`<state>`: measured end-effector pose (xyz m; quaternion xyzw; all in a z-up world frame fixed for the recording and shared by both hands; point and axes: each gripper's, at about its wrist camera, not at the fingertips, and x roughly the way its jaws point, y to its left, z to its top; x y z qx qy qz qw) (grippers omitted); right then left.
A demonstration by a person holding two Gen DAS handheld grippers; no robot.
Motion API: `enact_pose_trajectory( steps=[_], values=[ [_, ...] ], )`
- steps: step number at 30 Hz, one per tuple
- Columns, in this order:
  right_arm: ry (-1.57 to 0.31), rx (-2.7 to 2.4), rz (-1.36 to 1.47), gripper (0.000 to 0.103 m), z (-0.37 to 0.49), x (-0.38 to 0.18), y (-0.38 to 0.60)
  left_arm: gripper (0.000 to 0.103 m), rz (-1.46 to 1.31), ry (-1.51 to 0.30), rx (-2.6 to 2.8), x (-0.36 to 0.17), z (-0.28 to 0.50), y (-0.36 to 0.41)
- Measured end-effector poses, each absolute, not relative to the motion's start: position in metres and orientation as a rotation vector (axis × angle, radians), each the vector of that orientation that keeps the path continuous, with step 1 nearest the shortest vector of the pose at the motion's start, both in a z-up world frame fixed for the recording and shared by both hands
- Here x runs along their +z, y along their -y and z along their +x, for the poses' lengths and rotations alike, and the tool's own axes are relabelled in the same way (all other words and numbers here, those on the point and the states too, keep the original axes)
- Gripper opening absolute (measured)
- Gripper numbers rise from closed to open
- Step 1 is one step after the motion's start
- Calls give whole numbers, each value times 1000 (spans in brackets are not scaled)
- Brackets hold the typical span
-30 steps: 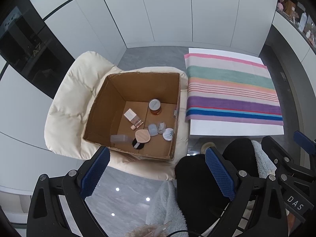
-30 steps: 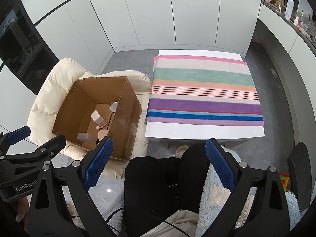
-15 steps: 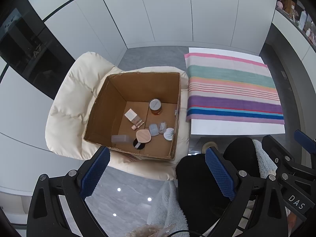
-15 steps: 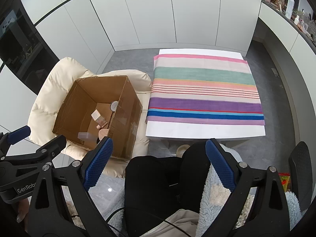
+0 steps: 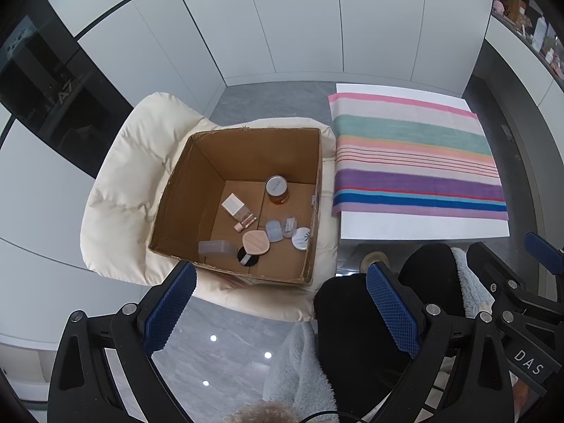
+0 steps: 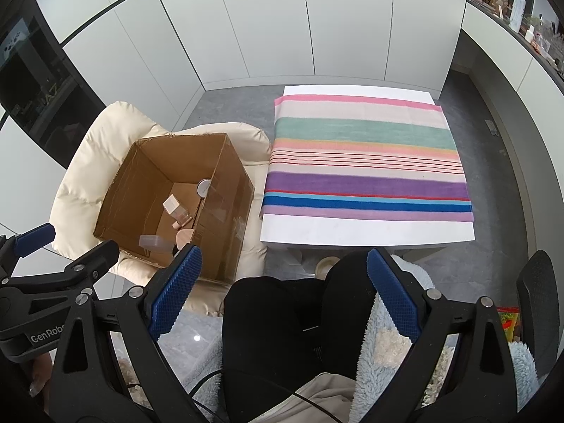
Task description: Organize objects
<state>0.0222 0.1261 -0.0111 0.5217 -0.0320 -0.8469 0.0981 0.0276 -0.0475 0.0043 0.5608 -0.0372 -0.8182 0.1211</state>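
Note:
An open cardboard box (image 5: 246,148) rests on a cream padded chair (image 5: 134,176). Inside lie several small cosmetics: an amber jar with a silver lid (image 5: 277,190), a square pale bottle (image 5: 235,206), a pink compact (image 5: 256,241), a round white tin (image 5: 301,238) and a clear case (image 5: 214,247). The box also shows in the right wrist view (image 6: 148,176). My left gripper (image 5: 280,299) is open and empty, held high above the box's near edge. My right gripper (image 6: 282,296) is open and empty, above the person's lap.
A white low table (image 6: 366,232) with a striped cloth (image 6: 363,162) stands right of the chair. White cabinet doors line the back wall. The person's black-clad knees (image 6: 282,317) and a fluffy blue garment (image 6: 394,345) fill the near foreground. A dark chair (image 6: 539,296) stands at far right.
Both views have shifted only slightly; the grippers hover almost still and stay open. Nothing in the box has moved.

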Motion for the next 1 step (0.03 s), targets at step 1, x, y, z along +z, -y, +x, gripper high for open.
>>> enact_pose_trajectory(
  steps=[1],
  values=[
    [95,-2507,1543,97,22,-11,-126,98,1639,108,-2390,4,28,47]
  ],
)
